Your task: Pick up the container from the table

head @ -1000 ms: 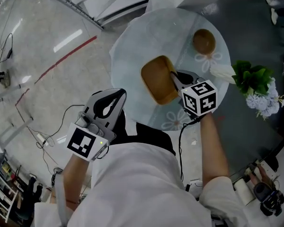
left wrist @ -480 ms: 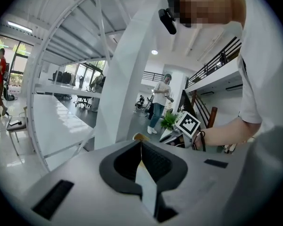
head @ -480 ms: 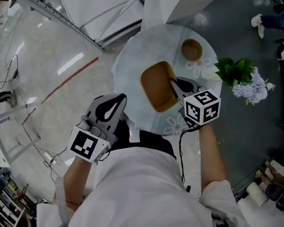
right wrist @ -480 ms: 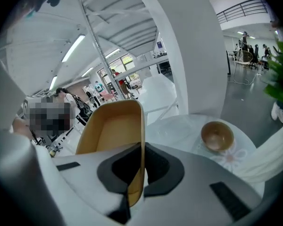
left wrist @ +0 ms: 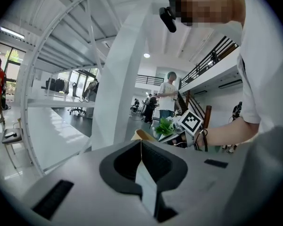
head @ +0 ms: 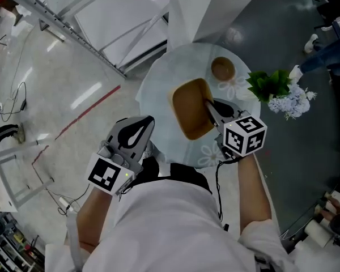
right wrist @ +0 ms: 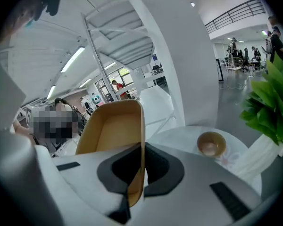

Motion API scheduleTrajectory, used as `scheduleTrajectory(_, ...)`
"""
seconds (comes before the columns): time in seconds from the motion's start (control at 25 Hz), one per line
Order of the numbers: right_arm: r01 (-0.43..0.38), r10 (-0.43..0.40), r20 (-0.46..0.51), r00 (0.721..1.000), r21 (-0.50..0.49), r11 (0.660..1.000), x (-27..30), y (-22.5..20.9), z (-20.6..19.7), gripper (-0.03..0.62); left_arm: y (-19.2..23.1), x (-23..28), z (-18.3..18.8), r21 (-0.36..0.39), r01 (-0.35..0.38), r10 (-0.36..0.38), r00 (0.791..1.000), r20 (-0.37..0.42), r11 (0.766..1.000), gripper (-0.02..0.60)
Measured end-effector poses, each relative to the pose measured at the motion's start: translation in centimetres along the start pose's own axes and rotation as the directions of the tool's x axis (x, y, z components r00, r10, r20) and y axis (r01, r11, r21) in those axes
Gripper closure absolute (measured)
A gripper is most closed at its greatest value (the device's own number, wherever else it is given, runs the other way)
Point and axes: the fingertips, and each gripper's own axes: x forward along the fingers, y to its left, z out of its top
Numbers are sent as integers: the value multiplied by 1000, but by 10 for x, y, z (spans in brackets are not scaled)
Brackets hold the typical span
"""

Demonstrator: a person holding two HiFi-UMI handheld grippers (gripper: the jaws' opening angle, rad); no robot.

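The container [head: 190, 109] is a brown, rounded rectangular tray, tilted and held above the round white table [head: 158, 89]. My right gripper [head: 207, 103] is shut on its right rim. In the right gripper view the thin wall of the container [right wrist: 111, 126] stands pinched between the dark pads of that gripper [right wrist: 142, 147]. My left gripper [head: 149, 119] hangs off the table's left edge, over the floor, holding nothing. In the left gripper view its jaws [left wrist: 141, 142] meet in a closed line, and a corner of the container [left wrist: 144, 135] shows beyond them.
A small brown bowl [head: 222, 68] sits on the table's far right side, also visible as the bowl [right wrist: 211, 143] in the right gripper view. A green plant with pale flowers [head: 275, 89] stands right of the table. White beams and a pillar [head: 192, 10] lie behind it.
Both grippers have risen. The container has come up with the right gripper and the table beneath now looks smaller and farther away. The left gripper stays shut.
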Motion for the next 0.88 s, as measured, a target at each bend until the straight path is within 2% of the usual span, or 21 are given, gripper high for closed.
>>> scheduleTrajectory(0.52,42,-50,145,988,54,998,-43,10,31,569,-8,0,31,69,51,-53,998,28,996,560)
scheduleTrajectory(0.88,76,-91,234,968,75,994,-63,16,50,569,-8,4,48,104,78,-84,995,51,992,560)
